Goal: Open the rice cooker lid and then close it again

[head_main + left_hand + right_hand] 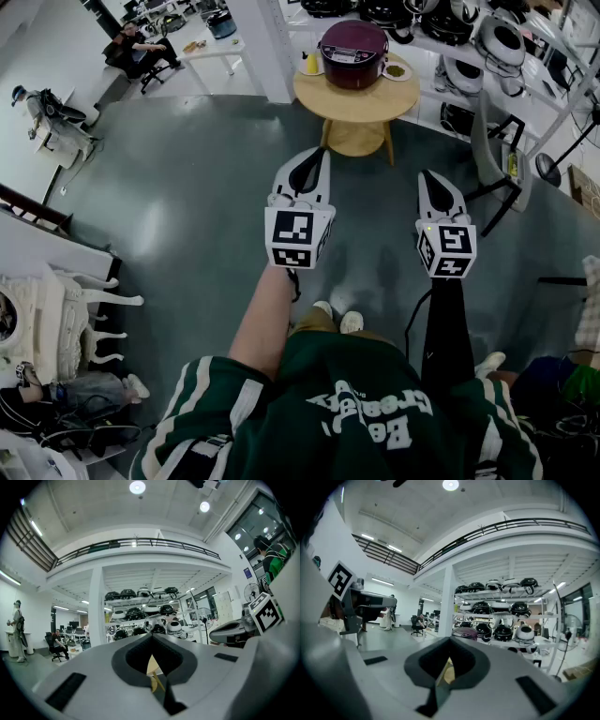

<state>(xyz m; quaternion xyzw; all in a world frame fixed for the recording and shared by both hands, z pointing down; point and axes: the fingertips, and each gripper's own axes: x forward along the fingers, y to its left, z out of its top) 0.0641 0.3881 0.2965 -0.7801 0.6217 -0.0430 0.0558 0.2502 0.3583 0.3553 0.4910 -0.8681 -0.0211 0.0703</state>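
Observation:
A dark maroon rice cooker (353, 52) with its lid down stands on a round wooden table (356, 105) at the far side of the floor. In the right gripper view the rice cooker (464, 633) peeks just above the jaws. My left gripper (317, 155) and right gripper (427, 176) are held side by side over the grey floor, well short of the table and pointing toward it. Both are shut with nothing between the jaws. In the left gripper view the left gripper (152, 637) hides the cooker; only a sliver of the yellowish table (153, 667) shows through the jaw gap.
A yellow bottle (311, 64) and a small dish (397, 71) flank the cooker. Shelves (469, 28) with several cookers run behind the table, a white pillar (267, 47) stands to its left, and a fan stand (497, 141) to its right. A person sits at the far left (141, 49).

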